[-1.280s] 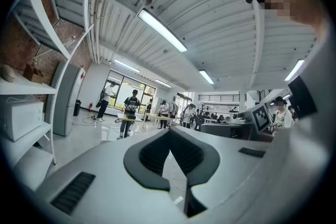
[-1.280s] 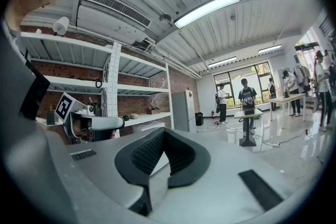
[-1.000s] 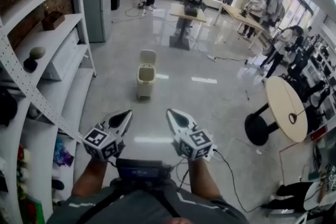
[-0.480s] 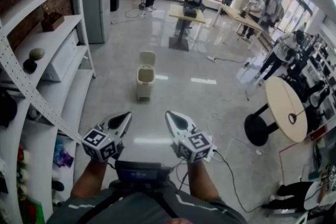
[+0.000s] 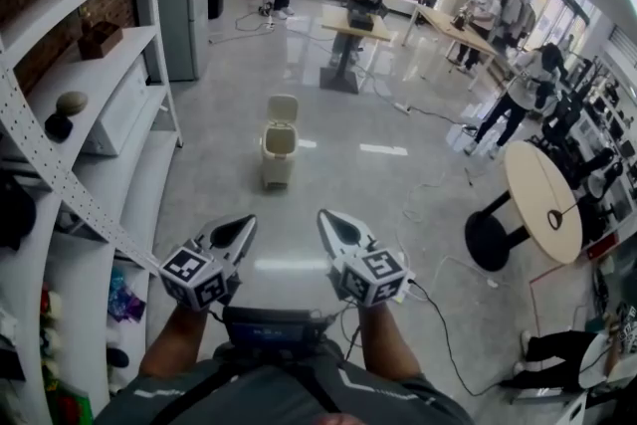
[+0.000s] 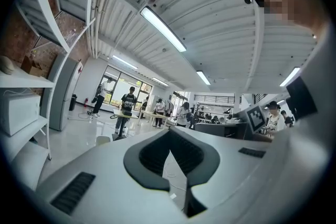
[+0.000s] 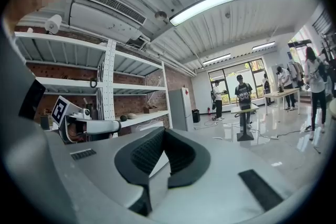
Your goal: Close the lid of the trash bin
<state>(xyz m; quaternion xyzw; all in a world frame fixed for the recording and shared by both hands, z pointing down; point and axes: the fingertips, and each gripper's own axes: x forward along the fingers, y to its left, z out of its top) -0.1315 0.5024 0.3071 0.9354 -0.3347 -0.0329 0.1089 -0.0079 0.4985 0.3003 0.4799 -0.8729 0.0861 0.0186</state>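
Approach comes first: bin stands far ahead on the floor, lid up. My left gripper and right gripper hang near me, jaws together, empty. Next I'd walk closer.

Beige trash bin, lid upright.

Cream trash bin, glossy grey floor.
Black-and-white square markers are seen on the grey left gripper and right gripper.
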